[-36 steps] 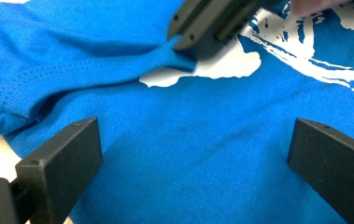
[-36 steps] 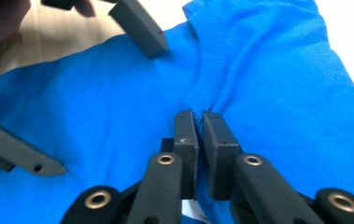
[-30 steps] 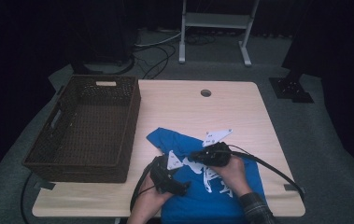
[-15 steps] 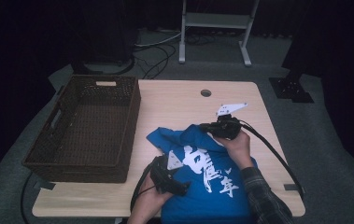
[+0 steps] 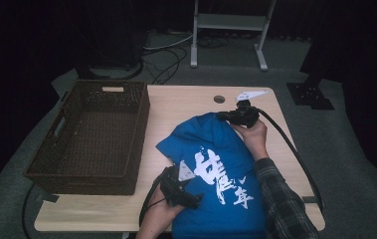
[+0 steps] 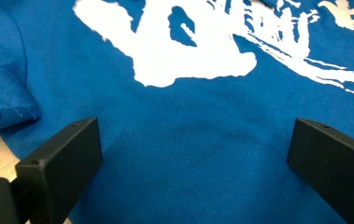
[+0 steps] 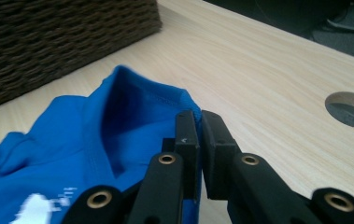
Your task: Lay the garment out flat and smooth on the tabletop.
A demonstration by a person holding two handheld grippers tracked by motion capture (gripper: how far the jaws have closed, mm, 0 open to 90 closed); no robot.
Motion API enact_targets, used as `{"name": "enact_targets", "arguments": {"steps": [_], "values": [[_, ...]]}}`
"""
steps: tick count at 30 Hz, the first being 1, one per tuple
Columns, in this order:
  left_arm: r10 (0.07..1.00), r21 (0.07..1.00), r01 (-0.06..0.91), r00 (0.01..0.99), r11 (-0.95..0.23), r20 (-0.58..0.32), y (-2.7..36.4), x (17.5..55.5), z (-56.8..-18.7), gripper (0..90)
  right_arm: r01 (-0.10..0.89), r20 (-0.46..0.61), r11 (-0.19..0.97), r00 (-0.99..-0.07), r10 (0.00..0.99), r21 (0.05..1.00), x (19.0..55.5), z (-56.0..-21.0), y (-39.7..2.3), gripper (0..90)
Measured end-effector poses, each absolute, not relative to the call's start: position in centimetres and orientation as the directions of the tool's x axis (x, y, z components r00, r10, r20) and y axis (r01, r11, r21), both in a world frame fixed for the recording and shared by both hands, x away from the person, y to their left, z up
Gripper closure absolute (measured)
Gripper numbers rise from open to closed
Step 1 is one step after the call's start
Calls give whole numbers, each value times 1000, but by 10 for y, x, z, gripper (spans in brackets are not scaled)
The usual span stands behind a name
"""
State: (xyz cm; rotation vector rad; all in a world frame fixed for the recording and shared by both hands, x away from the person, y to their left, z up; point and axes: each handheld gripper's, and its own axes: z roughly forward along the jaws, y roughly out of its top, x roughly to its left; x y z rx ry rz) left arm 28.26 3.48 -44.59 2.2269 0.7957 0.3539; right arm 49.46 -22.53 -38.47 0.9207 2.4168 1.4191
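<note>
Our right gripper (image 7: 198,140) is clamped on the collar edge of the blue T-shirt (image 5: 216,169). Over the last second it has carried that edge away from us, up the table (image 5: 186,104) toward the cable hole (image 5: 219,99), so the shirt, bunched before, now lies stretched out with its white print exposed. Our left gripper (image 5: 178,186) has kept its place; its jaws stand wide apart over the shirt's near part, grasping nothing. We judge the spreading step nearly complete. The wicker basket (image 5: 91,134) waits alongside.
</note>
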Motion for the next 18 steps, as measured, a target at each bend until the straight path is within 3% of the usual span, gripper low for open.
{"name": "enact_targets", "arguments": {"steps": [2,6,15,18], "values": [[638,721,436,770,-538,11,35,283,-446,25,429,141,358,-780,609,830,502,-389,-223,848],[638,722,437,770,-537,9,35,283,-446,25,463,161,331,-747,645,822,514,-397,-222,693],[637,720,435,771,-541,13,35,283,-446,25,450,142,341,-751,645,825,496,-394,-225,603],[636,719,436,771,-541,11,35,283,-446,24,425,113,369,-768,631,827,481,-396,-221,611]]}}
